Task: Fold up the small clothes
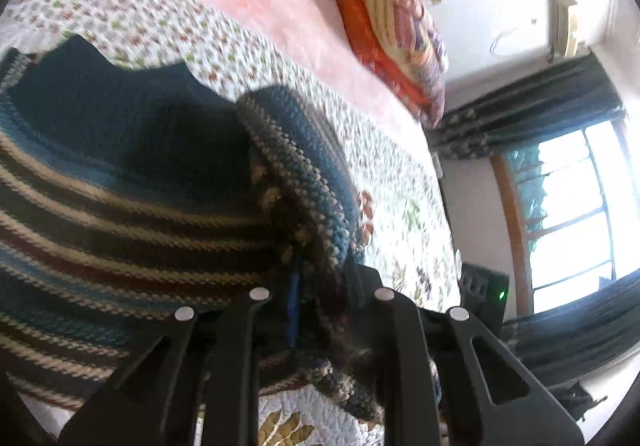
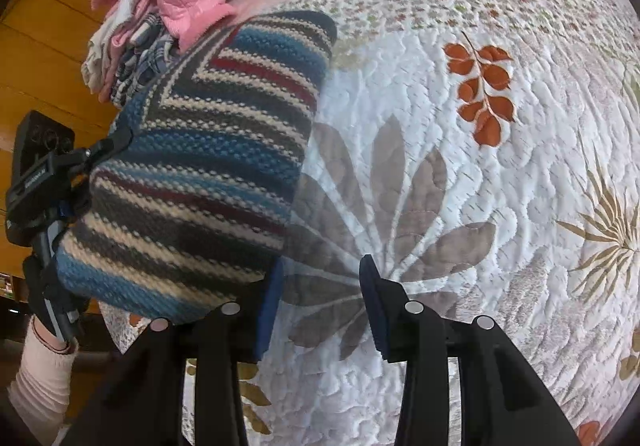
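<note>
Clothes pile (image 2: 160,6) behind striped sweater (image 2: 208,166)

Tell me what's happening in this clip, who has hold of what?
A person is folding a striped knitted sweater in blue, beige, brown and red on a white quilted bedspread with leaf prints. The left gripper is shut on a bunched edge of the knit. The right gripper is open and empty over bare quilt beside the sweater. A pile of pink and checked clothes sits behind it. The fold looks partly done.
</note>
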A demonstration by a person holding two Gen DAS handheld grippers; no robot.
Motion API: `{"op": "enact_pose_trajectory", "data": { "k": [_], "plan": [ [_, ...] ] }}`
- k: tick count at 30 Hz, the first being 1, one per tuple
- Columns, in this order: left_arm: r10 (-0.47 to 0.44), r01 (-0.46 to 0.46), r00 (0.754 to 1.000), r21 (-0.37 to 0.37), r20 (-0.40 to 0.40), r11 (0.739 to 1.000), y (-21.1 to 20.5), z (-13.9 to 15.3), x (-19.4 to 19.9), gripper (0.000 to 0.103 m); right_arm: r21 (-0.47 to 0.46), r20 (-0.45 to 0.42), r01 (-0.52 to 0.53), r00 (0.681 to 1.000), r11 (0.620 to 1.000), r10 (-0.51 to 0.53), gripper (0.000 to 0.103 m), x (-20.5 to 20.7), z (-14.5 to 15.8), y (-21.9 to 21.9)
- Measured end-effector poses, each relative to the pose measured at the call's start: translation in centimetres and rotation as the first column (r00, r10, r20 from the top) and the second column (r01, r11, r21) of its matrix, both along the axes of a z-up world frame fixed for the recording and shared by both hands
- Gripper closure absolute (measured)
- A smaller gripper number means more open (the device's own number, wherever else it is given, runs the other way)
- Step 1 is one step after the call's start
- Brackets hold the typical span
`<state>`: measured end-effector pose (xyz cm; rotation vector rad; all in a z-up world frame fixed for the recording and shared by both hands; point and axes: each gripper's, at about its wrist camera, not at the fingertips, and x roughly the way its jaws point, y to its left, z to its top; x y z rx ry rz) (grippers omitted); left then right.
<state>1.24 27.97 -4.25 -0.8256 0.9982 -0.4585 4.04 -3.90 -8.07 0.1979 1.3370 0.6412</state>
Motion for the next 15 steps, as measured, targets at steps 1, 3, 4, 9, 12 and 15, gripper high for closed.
{"op": "enact_pose_trajectory", "data": {
  "k": [1,3,4,9,12,15],
  "plan": [
    [0.013,-0.013,1.000,-0.003,0.007,1.000,0.7,0.3,-0.2,0.088,0.006,0.004,-0.003,1.000,1.000,0.003,0.062,0.0,0.3,0.2],
    [0.037,-0.037,0.999,-0.008,0.015,0.999,2.5,0.6,-0.9,0.088,0.016,0.012,-0.014,1.000,1.000,0.014,0.061,-0.1,0.8,0.7],
    [0.053,-0.053,0.998,-0.012,0.016,0.999,3.7,0.8,-1.2,0.088,0.018,0.016,-0.020,1.000,1.000,0.019,0.061,-0.2,1.0,1.0],
    [0.138,-0.138,0.990,-0.026,0.011,0.990,9.0,1.2,-3.2,0.088,0.034,0.035,-0.059,0.998,0.998,0.057,0.061,-0.3,2.2,3.2],
    [0.189,-0.188,0.982,-0.033,0.011,0.982,11.9,1.5,-4.1,0.089,0.044,0.041,-0.083,0.996,0.996,0.081,0.061,-0.5,2.7,4.7],
    [0.235,-0.234,0.972,-0.041,0.018,0.971,15.3,1.8,-5.2,0.089,0.058,0.046,-0.111,0.993,0.992,0.109,0.060,-0.7,3.1,6.6]
  ]
}}
